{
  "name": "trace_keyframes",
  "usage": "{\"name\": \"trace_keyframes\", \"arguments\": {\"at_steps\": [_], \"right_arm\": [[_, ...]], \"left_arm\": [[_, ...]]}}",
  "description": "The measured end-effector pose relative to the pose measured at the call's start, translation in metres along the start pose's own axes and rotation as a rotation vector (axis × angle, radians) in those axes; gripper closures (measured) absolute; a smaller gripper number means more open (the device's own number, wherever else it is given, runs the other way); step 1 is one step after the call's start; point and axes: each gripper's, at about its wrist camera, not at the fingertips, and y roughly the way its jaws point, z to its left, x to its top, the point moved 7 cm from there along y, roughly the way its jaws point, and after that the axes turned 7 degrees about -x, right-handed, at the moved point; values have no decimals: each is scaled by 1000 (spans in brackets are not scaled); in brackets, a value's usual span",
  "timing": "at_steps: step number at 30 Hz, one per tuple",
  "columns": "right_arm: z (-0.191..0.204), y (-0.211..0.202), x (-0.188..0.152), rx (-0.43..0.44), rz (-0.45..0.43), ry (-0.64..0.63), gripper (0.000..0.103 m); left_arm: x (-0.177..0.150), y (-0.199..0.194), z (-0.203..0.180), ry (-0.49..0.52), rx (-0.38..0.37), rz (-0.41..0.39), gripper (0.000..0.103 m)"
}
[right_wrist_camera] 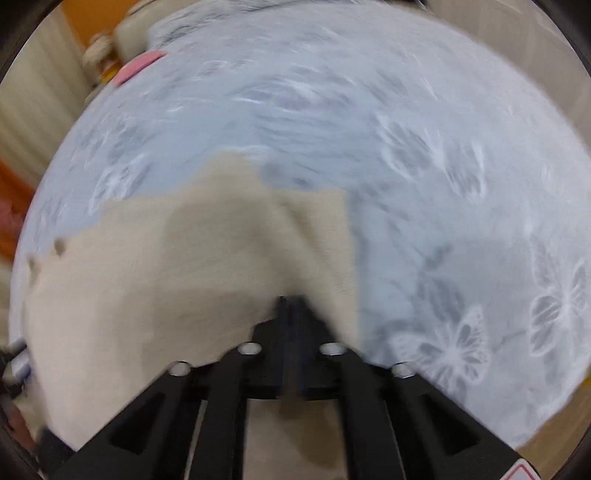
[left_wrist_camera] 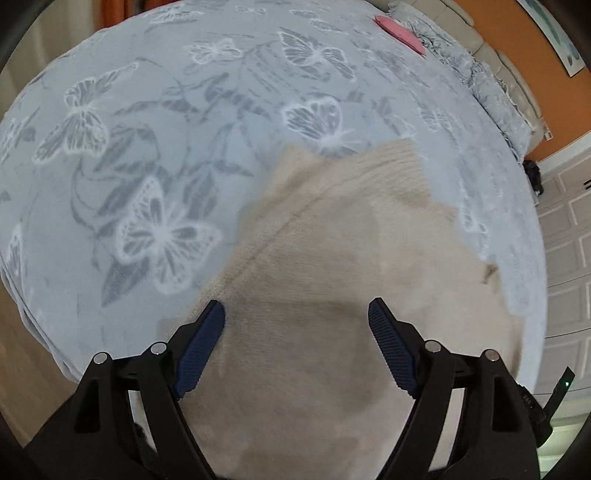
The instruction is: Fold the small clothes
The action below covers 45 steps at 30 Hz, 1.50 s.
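A beige knit garment (left_wrist_camera: 332, 258) lies on a bed with a pale blue butterfly blanket (left_wrist_camera: 147, 147). My left gripper (left_wrist_camera: 296, 314) is open, its blue pads (left_wrist_camera: 201, 350) spread wide just above the garment's near part. In the right wrist view, which is motion-blurred, my right gripper (right_wrist_camera: 291, 301) is shut on an edge of the beige garment (right_wrist_camera: 166, 266), with a fold of cloth (right_wrist_camera: 317, 236) pulled up from the pinch.
A folded pink item (left_wrist_camera: 400, 31) lies at the far edge of the bed, also in the right wrist view (right_wrist_camera: 138, 66). Grey pillows (left_wrist_camera: 491, 85) line the headboard by an orange wall. White cabinet doors (left_wrist_camera: 569, 236) stand to the right. Wooden floor shows below the bed edge.
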Motion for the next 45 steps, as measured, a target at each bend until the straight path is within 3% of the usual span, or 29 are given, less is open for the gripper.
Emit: {"name": "trace_keyframes", "arguments": {"at_steps": [2, 3, 5, 7, 9, 12, 16, 17, 19, 20, 21, 23, 30, 36, 43, 45], "right_arm": [[-3, -15, 2, 31, -5, 93, 103], [0, -26, 2, 25, -28, 83, 95], [29, -54, -6, 54, -90, -21, 92], [63, -68, -18, 102, -100, -107, 92], [99, -71, -30, 147, -80, -184, 92], [155, -59, -46, 196, -22, -285, 93], [204, -45, -56, 200, 29, -363, 93], [211, -42, -57, 206, 40, -365, 93], [224, -30, -59, 198, 86, -378, 93], [228, -20, -59, 176, 110, -380, 93], [230, -3, -63, 144, 157, -388, 93], [231, 13, -70, 119, 180, -395, 100], [239, 24, -67, 66, 200, -414, 101], [250, 33, -64, 52, 202, -420, 102], [246, 36, -65, 91, 185, -385, 102], [240, 33, -62, 157, 186, -345, 102]], "left_arm": [[2, -13, 2, -30, -58, -14, 25], [4, -22, 5, -60, -97, -32, 25], [13, -41, 18, -147, -157, -88, 17], [21, -42, 31, -211, -147, -101, 14], [23, -30, 40, -241, -105, -56, 13], [15, -3, 37, -277, -148, 66, 12], [15, 6, 26, -189, -98, 75, 6], [15, 6, 25, -178, -92, 75, 9], [20, 4, 25, -173, -102, 59, 42], [21, 3, 26, -194, -145, 69, 65], [22, 4, 28, -229, -183, 84, 79], [22, -2, 36, -314, -258, 90, 87], [25, -60, -6, -285, -458, 17, 90], [16, -104, -85, -140, -570, -4, 90], [-9, -102, -168, -21, -574, 26, 90], [-13, -96, -186, -10, -568, 35, 90]]}}
